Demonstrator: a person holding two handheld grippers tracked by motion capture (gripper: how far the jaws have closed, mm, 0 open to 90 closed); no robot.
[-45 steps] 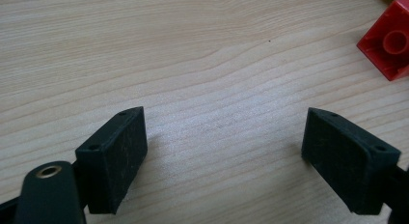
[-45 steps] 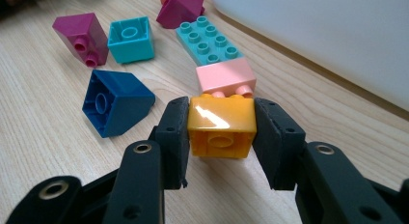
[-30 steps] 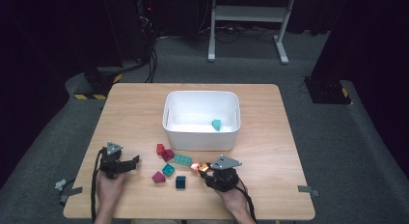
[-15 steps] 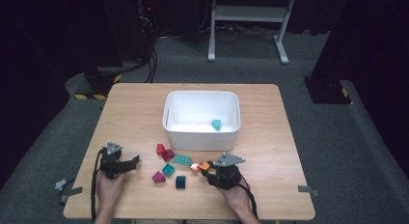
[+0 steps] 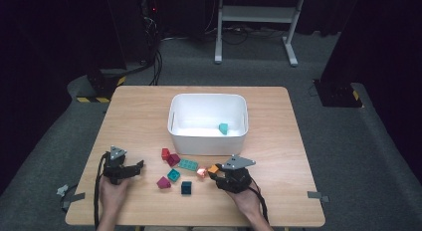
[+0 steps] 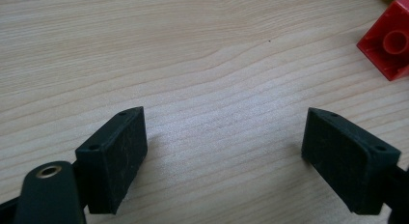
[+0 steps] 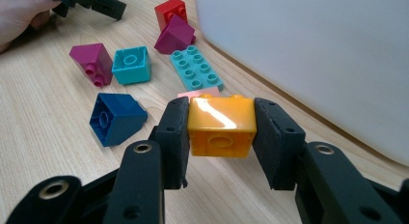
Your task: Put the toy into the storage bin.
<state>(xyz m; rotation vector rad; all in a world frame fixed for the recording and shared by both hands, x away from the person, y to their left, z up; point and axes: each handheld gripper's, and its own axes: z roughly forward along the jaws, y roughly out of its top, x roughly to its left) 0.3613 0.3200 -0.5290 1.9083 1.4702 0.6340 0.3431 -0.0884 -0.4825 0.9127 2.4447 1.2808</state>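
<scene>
Clamping an orange brick (image 7: 221,123), the right gripper (image 7: 221,132) is hovering at the white bin's (image 5: 208,141) five o'clock; next probably lifting over its rim. Left gripper (image 6: 224,151) is idling open.

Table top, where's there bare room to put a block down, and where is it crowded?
The table is bare left of the white bin and to the bin's right. It is crowded in front of the bin, where loose blocks lie between the open left gripper and the right gripper, shut on the orange block.
</scene>
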